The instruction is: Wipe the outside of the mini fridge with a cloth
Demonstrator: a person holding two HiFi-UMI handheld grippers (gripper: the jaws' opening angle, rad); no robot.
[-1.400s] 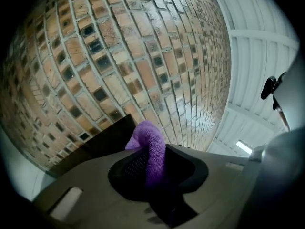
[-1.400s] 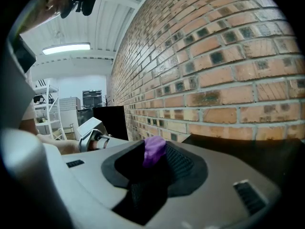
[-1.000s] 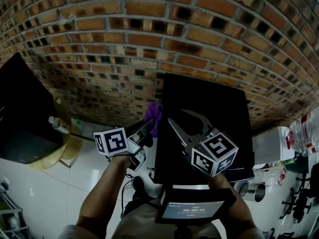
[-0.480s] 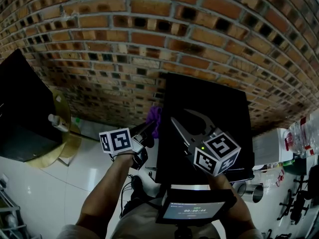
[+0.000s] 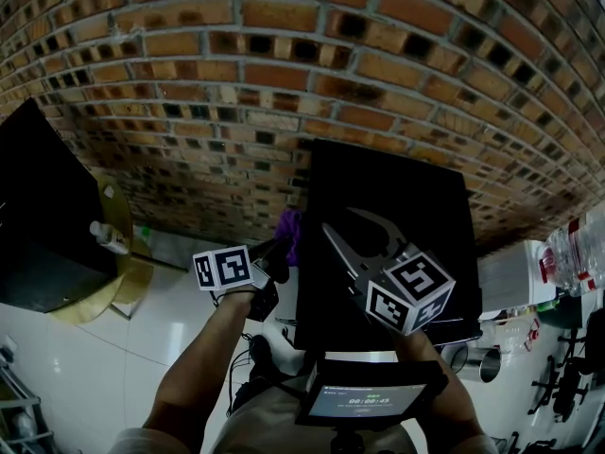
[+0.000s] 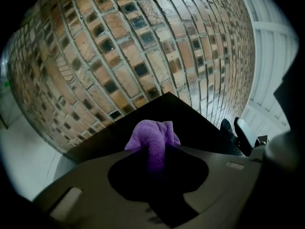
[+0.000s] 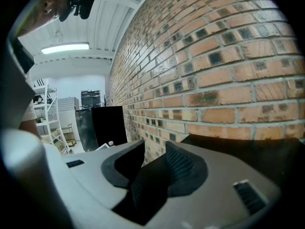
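Firmly clamps left tool point(image 5: 281, 247) on purple cloth point(image 5: 289, 227) at black mini fridge's point(image 5: 397, 197) left side, near brick wall point(image 5: 284, 83); holds right tool point(image 5: 336, 218) over fridge top, jaws apart, empty.

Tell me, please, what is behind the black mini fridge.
A brick wall rises behind the mini fridge. The wall's lower part is covered by the fridge itself, so anything standing down there cannot be seen.
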